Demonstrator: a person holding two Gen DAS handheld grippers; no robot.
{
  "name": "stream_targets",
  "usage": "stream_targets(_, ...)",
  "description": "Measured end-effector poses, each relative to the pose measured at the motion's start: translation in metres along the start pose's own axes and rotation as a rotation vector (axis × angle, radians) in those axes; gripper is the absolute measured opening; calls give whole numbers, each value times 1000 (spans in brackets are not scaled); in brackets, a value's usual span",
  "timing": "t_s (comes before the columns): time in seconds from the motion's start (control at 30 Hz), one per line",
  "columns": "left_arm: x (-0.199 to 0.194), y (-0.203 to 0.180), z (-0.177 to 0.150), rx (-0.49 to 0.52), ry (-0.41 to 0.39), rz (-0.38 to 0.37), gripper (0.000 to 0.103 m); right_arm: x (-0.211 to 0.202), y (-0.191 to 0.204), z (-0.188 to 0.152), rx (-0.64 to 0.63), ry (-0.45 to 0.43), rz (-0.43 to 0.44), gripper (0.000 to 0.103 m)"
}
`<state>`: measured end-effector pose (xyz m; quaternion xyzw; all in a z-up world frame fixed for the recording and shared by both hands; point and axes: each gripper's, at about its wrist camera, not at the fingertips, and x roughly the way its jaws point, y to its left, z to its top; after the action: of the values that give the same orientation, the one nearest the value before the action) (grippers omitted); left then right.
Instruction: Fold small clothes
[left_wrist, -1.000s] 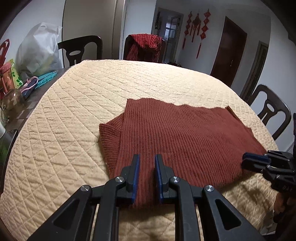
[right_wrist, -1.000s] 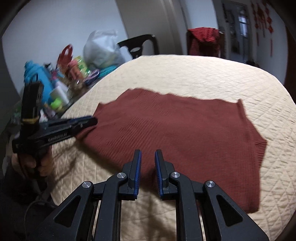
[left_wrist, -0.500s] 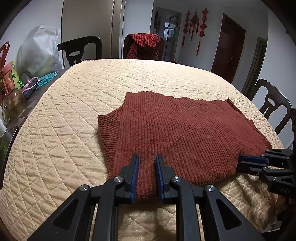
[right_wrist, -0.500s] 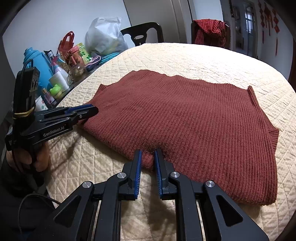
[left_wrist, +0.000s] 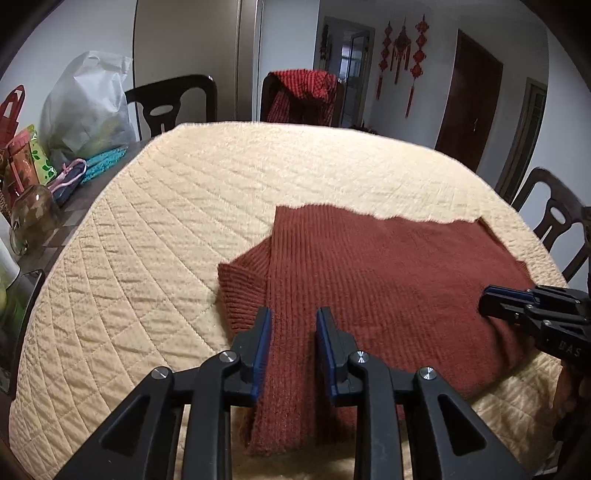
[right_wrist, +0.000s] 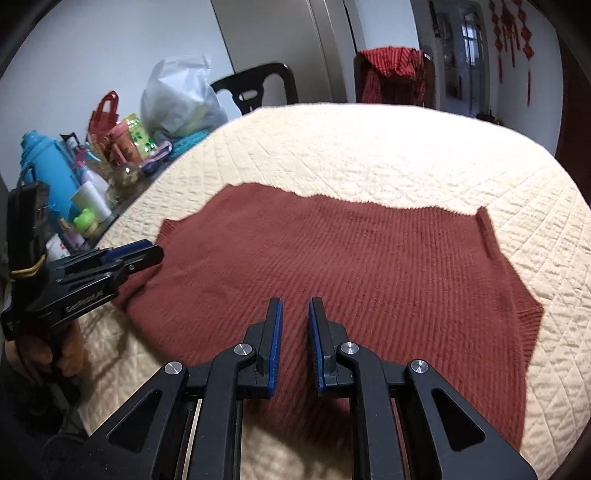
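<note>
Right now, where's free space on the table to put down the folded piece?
Free: the quilted cover left of the rust sweater, and the wide band beyond it toward the chair draped in red cloth. Crowded: the uncovered table edge with the white bag, jar and blue flask.

On the right tool I can read only "DAS". On the left tool, the white lettering is too blurred for me to read.

Near hem of the rust-red knit sweater hidden beneath the right gripper. Far edge of the sweater blurred. Small bottles far left of that gripper too cluttered to identify. Chair right of the left gripper cut off by the frame edge.
</note>
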<state>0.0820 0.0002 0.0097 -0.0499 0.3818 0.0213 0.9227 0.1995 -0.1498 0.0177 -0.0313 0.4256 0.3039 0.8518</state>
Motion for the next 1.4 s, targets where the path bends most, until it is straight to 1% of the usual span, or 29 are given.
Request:
stream_targets(0.07,0,2,0,-5,4,-3,27,-1,0,2,5,-6,6,14)
stream_targets(0.13,-4,5,1,-6,-10,-4,29,-5,2,3,-3,-18,7,14)
stream_targets(0.17,-5,8,2,-11,-18,1,31,-7,2,3,-5,-21,11,14)
stream_targets(0.23,-7,17,4,-38,-27,3,42,-10,3,2,-7,-26,19,14)
stream_targets(0.27,-5,23,4,-53,-24,2,44,-11,3,1,-9,-28,22,14)
stream_targets(0.37,3,37,4,-113,12,-7,45,-9,3,-2,-14,-15,33,14)
stream_targets(0.43,6,41,4,-131,23,-27,45,-5,2,-4,-9,-3,34,14)
stream_targets(0.7,20,37,17,-119,35,-68,45,-9,7,-10,-21,0,40,15)
stream_targets(0.8,23,38,19,-131,35,-69,45,-12,8,-13,-20,1,49,15)
stream_targets(0.83,22,39,20,-135,34,-56,45,-13,8,-14,-23,1,51,15)
stream_targets(0.9,15,37,23,-131,12,-46,45,-18,6,-14,-22,-8,53,15)
stream_targets(1.03,2,25,35,-84,-45,-60,46,-30,-14,-5,17,-59,9,15)
stream_targets(1.13,4,14,48,-52,-56,-77,46,-33,-40,7,77,-89,-29,15)
stream_targets(1.27,19,-7,67,5,-66,-111,46,-28,-74,20,170,-102,-59,15)
stream_targets(1.4,45,-20,79,13,-46,-126,46,-16,-110,25,284,-98,-90,15)
